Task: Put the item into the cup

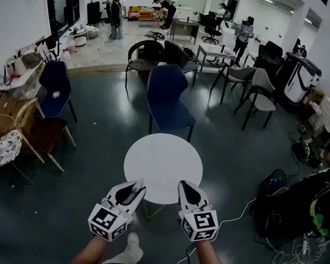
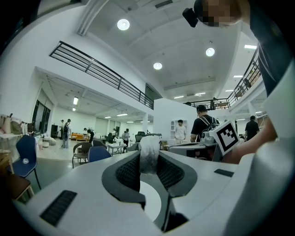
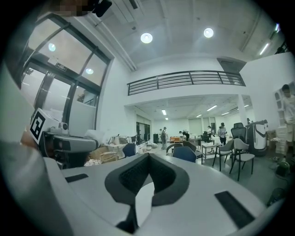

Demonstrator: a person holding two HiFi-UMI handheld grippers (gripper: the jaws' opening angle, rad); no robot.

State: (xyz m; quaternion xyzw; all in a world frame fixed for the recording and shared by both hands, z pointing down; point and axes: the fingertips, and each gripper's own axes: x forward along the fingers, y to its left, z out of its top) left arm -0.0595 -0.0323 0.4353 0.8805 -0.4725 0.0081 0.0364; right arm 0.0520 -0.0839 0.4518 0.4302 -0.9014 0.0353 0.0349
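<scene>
My left gripper point(image 1: 140, 185) hovers at the near edge of a round white table point(image 1: 163, 159), shut on a small white crumpled item point(image 2: 149, 154) that sticks up between its dark pads in the left gripper view. The item is too small to make out in the head view. My right gripper point(image 1: 183, 186) hangs beside it on the right, over the same edge. Its fingertips meet with nothing between them, as the right gripper view point(image 3: 147, 156) shows. No cup shows in any view, and nothing stands on the table top.
A blue chair point(image 1: 168, 94) stands just behind the table, with more chairs and desks farther back. Dark bags and white cables point(image 1: 284, 261) lie on the floor at the right. A wicker chair point(image 1: 1, 138) stands at the left. Several people stand far off.
</scene>
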